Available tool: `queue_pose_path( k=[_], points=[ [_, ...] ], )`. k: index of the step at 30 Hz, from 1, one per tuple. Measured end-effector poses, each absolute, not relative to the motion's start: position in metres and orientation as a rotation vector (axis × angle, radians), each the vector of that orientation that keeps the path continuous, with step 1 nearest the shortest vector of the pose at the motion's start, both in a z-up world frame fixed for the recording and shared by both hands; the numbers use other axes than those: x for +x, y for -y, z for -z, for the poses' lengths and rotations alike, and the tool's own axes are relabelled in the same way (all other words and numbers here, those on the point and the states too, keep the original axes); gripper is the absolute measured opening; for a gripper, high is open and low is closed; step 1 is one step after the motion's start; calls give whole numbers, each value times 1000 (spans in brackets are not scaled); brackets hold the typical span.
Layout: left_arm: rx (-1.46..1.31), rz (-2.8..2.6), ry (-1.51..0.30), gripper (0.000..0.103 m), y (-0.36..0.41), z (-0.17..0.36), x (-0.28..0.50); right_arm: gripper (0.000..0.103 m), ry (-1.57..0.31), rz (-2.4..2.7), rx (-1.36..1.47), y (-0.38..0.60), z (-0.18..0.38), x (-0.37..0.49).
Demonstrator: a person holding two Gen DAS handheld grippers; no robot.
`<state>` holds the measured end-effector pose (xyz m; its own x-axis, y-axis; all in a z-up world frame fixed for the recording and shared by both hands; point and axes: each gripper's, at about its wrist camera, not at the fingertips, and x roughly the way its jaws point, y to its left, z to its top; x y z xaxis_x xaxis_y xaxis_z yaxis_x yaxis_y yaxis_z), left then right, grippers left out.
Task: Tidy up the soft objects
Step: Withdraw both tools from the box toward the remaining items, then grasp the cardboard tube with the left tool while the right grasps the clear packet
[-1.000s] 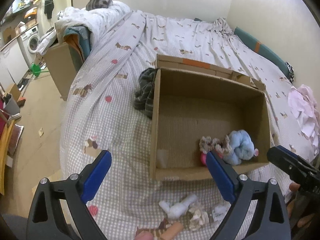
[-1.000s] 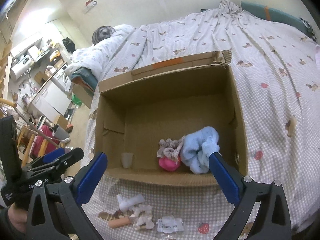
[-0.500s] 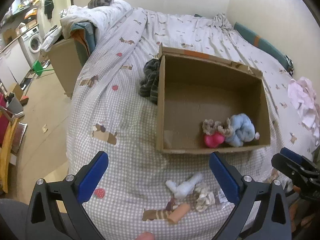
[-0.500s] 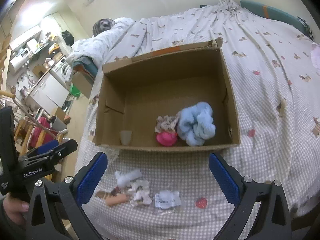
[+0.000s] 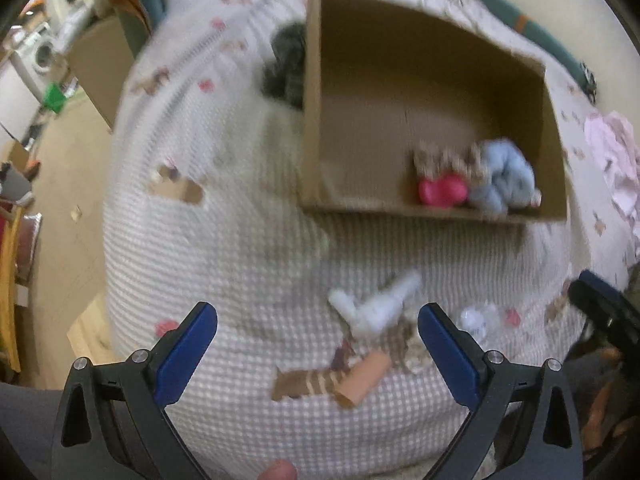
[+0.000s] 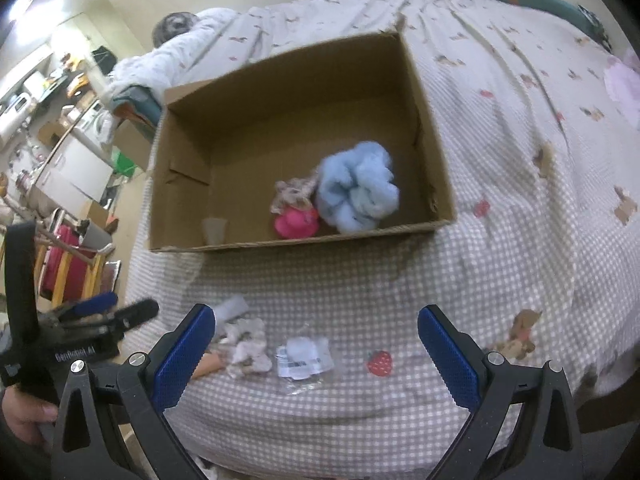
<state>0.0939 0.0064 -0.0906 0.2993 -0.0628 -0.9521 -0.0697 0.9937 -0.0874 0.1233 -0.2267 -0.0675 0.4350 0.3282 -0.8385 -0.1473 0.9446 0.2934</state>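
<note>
Progress looks partial: fluffy pale-blue plush toy (image 6: 356, 188) and pink toy (image 6: 295, 222) sit in the brown cardboard box (image 6: 434, 148), small soft pieces (image 6: 246, 346) wait near the bed's front edge, and left gripper (image 5: 318, 344) and right gripper (image 6: 316, 344) gape wide, empty.

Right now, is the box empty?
Not empty. The cardboard box holds a fluffy blue thing and a pink toy.

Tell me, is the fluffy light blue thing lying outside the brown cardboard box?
No, the fluffy light blue thing sits inside the brown cardboard box, beside a small bright pink toy near the front wall.
</note>
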Motion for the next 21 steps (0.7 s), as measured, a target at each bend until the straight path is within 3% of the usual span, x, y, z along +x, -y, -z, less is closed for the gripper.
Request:
queue_pose_path(
  k=[1, 2, 3, 5, 7, 9, 11, 17, 21],
  points=[
    [-114, 7, -1295, 99, -3, 97, 94, 103, -1092, -287, 196, 229, 70, 125],
    [-107, 32, -1336, 92, 2, 106, 93, 103, -1101, -277, 205, 232, 72, 126],
    [-105, 57, -1369, 78, 6, 113, 93, 103, -1107, -271, 214, 234, 74, 127],
    [-110, 104, -1437, 66, 14, 126, 92, 103, -1119, -262, 235, 238, 77, 130],
    [-106, 125, -1476, 64, 19, 136, 90, 103, -1129, -254, 244, 240, 80, 132],
    [-104, 144, -1489, 50, 22, 139, 90, 103, -1138, -251, 245, 240, 82, 135],
    [-112, 165, -1502, 43, 26, 142, 91, 103, -1143, -254, 245, 239, 84, 136],
    [-129, 192, -1573, 33, 29, 157, 91, 103, -1149, -264, 224, 234, 85, 139],
    [-115, 187, -1583, 13, 32, 160, 89, 103, -1151, -261, 228, 234, 85, 138]
  ],
)
